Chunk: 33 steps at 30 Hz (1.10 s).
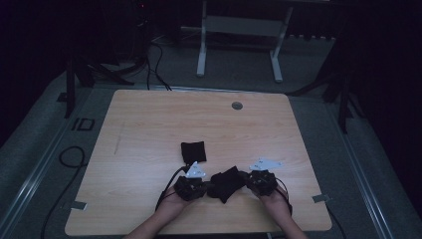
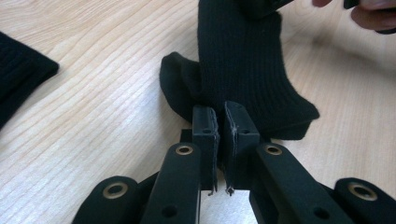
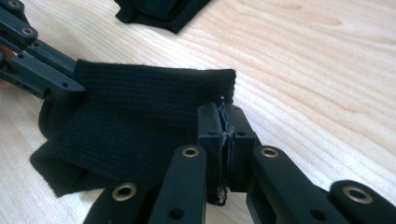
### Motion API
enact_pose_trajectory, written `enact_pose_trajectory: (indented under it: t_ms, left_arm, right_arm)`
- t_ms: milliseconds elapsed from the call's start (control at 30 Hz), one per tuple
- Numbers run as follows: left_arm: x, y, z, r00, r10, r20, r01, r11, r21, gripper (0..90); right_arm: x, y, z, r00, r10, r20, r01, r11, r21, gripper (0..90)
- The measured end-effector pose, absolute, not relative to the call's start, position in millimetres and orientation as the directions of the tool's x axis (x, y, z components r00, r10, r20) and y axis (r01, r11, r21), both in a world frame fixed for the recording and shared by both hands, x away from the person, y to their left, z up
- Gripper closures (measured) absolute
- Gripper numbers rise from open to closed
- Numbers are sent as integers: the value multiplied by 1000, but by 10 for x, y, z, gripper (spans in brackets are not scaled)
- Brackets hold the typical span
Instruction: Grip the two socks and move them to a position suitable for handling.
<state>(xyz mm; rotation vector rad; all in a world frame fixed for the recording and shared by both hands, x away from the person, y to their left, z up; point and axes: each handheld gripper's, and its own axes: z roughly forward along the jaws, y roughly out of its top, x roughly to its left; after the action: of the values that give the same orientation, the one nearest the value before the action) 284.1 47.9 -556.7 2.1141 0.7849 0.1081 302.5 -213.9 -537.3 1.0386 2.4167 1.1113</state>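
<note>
Left tool and right tool sit side by side near the front edge of the counter in the high view, each held in 1 hand, with a black sock stretched between them. Each tool carries a grey three-cornered plate. A second, folded black sock lies flat on the counter just behind the left tool. The counter is light wood with a round grommet near its far edge. Beyond it the room is dim: grey floor, cables, and the white legs of a second table.

Left gripper view: the left tool has its jaws drawn together, clamped on 1 edge of the sock, which rises away from the jaws toward the top of the frame. The folded sock lies at the left edge.

Right gripper view: the right tool is likewise clamped on the ribbed edge of the sock. The left tool grips the opposite end. The folded sock lies at the top.
</note>
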Motion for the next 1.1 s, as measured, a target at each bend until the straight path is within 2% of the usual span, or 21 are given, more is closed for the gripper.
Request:
enact_pose_trajectory:
  t_ms: [33, 167, 300, 333, 700, 767, 1033, 1100]
  left_arm:
    - [2844, 478, -5552, 800, 556, -225, 506, -424, 751, 845]
    - [2839, 506, -5535, 794, 559, -239, 513, -405, 757, 838]
    - [2823, 593, -5525, 784, 575, -233, 518, -400, 756, 858]
    - [2797, 637, -5510, 777, 596, -203, 511, -408, 756, 863]
    - [2741, 968, -5313, 761, 615, -208, 519, -384, 763, 875]
    - [2744, 1048, -5271, 761, 610, -220, 528, -386, 757, 875]
    - [2605, 1260, -5219, 781, 600, -171, 499, -436, 749, 873]
    - [2602, 1279, -5291, 777, 599, -193, 519, -437, 735, 872]
  right_arm:
    - [3027, -2144, -5379, -698, 715, 43, 498, 441, 747, 875]
    - [3019, -2176, -5363, -699, 712, 57, 501, 431, 751, 875]
    - [3035, -2298, -5281, -678, 732, 66, 504, 398, 766, 875]
    - [3040, -2338, -5264, -665, 744, 71, 509, 381, 772, 875]
    - [2963, -2779, -5047, -594, 799, 94, 521, 293, 802, 874]
    - [2944, -2808, -5045, -592, 799, 101, 526, 289, 800, 874]
    - [2736, -2878, -5188, -612, 772, 170, 575, 287, 766, 872]
    - [2711, -2848, -5276, -621, 763, 180, 584, 298, 755, 871]
